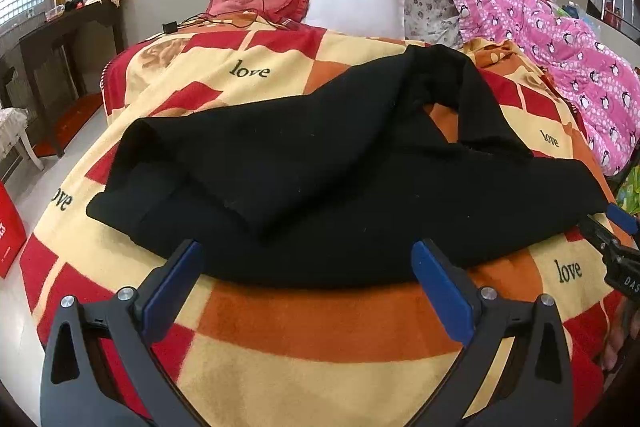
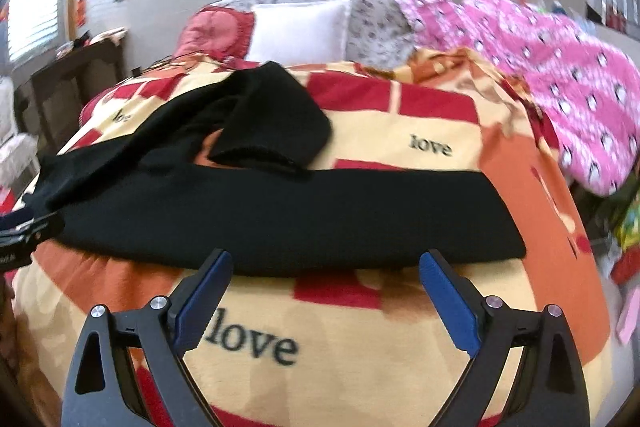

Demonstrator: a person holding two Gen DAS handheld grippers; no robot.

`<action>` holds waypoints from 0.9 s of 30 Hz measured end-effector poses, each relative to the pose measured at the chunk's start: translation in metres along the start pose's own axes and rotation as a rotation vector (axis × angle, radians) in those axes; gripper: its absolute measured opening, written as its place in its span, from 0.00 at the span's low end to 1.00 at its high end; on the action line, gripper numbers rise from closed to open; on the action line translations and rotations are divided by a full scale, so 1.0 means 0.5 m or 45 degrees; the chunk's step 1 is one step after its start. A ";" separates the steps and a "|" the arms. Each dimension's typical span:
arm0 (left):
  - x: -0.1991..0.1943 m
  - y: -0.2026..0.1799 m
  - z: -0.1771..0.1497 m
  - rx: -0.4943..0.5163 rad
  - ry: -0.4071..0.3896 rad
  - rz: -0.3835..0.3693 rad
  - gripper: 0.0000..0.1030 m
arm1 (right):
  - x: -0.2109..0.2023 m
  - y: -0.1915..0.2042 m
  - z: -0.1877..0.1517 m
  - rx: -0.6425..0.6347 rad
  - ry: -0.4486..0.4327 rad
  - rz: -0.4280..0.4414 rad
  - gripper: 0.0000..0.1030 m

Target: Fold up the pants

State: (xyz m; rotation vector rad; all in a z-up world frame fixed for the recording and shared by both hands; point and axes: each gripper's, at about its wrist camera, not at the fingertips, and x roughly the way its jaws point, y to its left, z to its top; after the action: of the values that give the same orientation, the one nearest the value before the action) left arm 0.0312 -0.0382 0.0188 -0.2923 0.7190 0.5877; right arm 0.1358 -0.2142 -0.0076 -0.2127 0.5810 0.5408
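The left claw (image 1: pixel 306 259) hangs with its blue pads spread wide and nothing between them, poised just short of the near edge of the black pants (image 1: pixel 320 179). The pants lie across the checked "love" blanket (image 1: pixel 320 327) that covers the bed, one long band running side to side along the near edge and the other leg (image 2: pixel 264 115) lying crooked, angled away toward the pillows with its hem turned back over itself. On the right, the right claw (image 2: pixel 326 265) is likewise wide apart and empty, its pad tips just at the hem of the straight band, close to that band's right end.

Judging from this, the fold has not begun in earnest: the garment is spread but uneven, and the step in hand appears to be the approach to a first grip. The next move probably calls for both claws to close on the near edge and for the stray leg to be straightened or laid over its partner, so that the two legs match before any fold across the length.
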 end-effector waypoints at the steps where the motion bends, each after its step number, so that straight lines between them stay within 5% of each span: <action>1: 0.000 0.000 0.001 -0.001 0.003 0.001 1.00 | 0.000 0.004 0.001 -0.013 -0.010 0.004 0.92; 27: -0.002 0.003 0.002 -0.006 0.007 0.014 1.00 | 0.001 0.004 0.002 -0.009 0.020 -0.004 0.92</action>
State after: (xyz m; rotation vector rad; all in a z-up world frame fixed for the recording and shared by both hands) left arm 0.0301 -0.0368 0.0203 -0.2941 0.7247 0.5994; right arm 0.1355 -0.2119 -0.0069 -0.2245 0.5940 0.5383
